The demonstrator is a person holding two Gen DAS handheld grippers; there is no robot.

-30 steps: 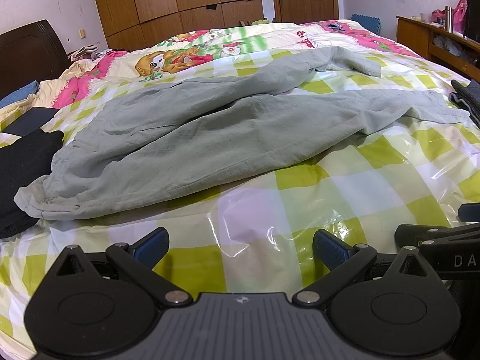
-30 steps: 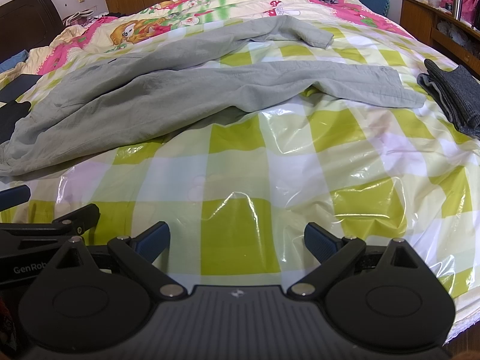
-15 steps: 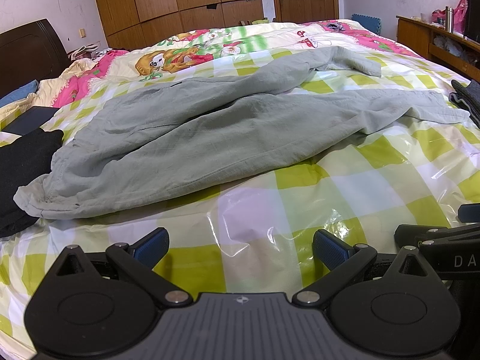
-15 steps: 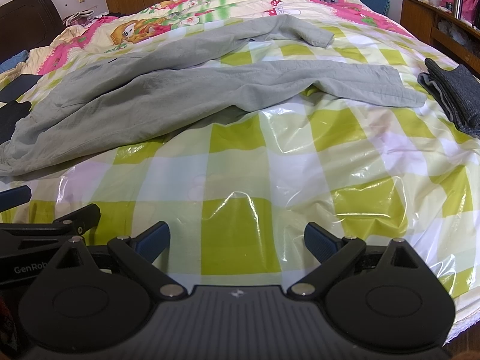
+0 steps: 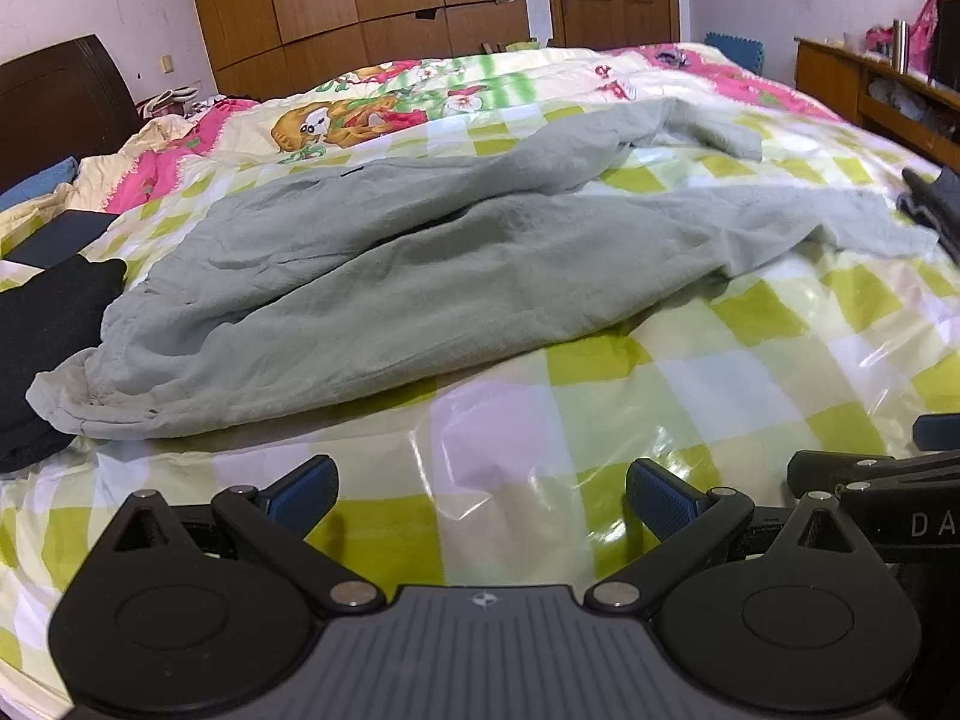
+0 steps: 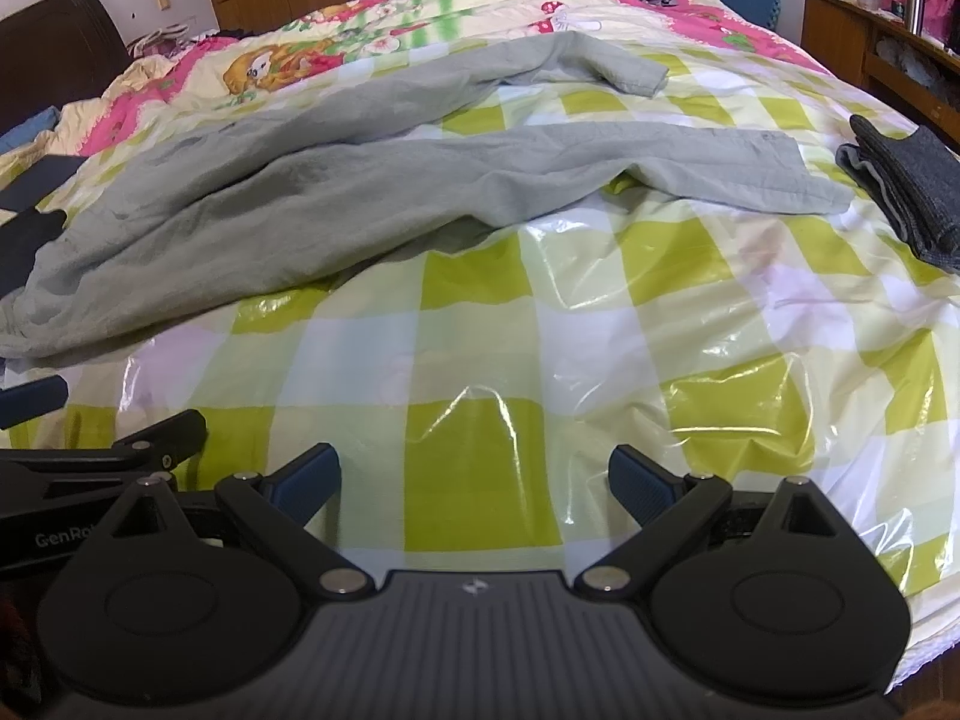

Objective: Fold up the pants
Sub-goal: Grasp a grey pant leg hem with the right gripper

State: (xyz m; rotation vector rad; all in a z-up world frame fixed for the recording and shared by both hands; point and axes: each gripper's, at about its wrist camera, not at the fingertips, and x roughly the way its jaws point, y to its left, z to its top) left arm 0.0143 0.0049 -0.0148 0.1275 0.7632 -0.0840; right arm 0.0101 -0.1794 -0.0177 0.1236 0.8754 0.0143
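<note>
Ahead of both grippers, across a bare strip of the glossy green-check plastic sheet (image 6: 474, 354), the grey-green pants (image 5: 384, 294) lie unfolded on the bed, long axis running left-right across your view. Waistband end (image 5: 78, 396) sits at the far left, beside a black garment (image 5: 42, 324); the near leg's hem (image 6: 798, 180) reaches right, close to a folded dark grey garment (image 6: 912, 180), and the far leg's hem (image 6: 630, 69) trails off behind it, so the legs are splayed, not stacked. Your left gripper (image 5: 480, 498) is spread wide, holding nothing, low over the sheet; your right gripper (image 6: 474, 489) is the same, just beside it. Neither touches the cloth. Left is nearer the waistband, right is nearer the near hem, so the split looks natural: each tool goes forward and outward to its own end. My read is nothing is folded yet. Watch the slippery sheet; a pinch could catch plastic along with fabric.
</note>
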